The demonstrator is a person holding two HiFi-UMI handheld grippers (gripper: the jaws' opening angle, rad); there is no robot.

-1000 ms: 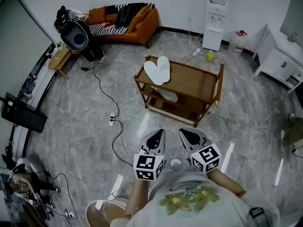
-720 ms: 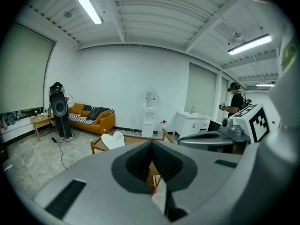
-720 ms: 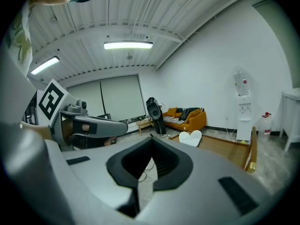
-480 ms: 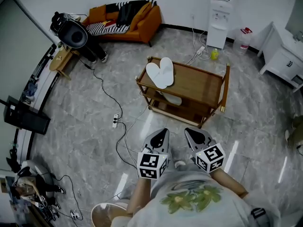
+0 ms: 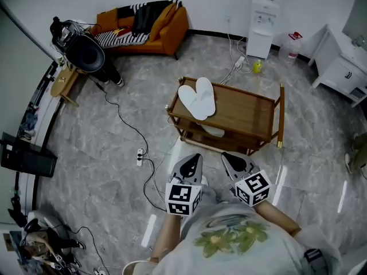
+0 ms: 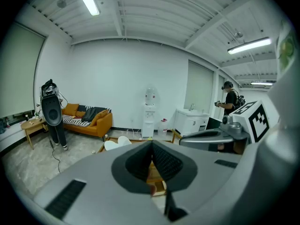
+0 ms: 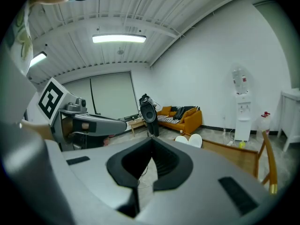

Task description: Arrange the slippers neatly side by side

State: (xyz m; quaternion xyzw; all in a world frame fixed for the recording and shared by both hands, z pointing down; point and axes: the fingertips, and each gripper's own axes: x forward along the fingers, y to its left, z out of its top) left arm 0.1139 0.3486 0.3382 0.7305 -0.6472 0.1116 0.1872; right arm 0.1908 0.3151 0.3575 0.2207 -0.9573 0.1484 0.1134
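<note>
Wooden tiered rack point(image 5: 246, 110) on marble floor point(image 5: 103, 148), white slippers point(image 5: 196, 98) touching on top, third slipper point(image 5: 213, 131) below

White slippers point(image 5: 196, 98), brown shelf point(image 5: 252, 110), orange sofa point(image 5: 166, 30), grey marbled floor point(image 5: 103, 142)

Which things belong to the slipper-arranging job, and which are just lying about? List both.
Job: white slippers, wooden rack, left gripper, right gripper.
Lying about: orange sofa, water dispenser, speaker, white cabinet.

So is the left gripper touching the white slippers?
Apart. The head view shows the left gripper held close to the person, well short of the slippers, which lie on the far corner of the table top.
</note>
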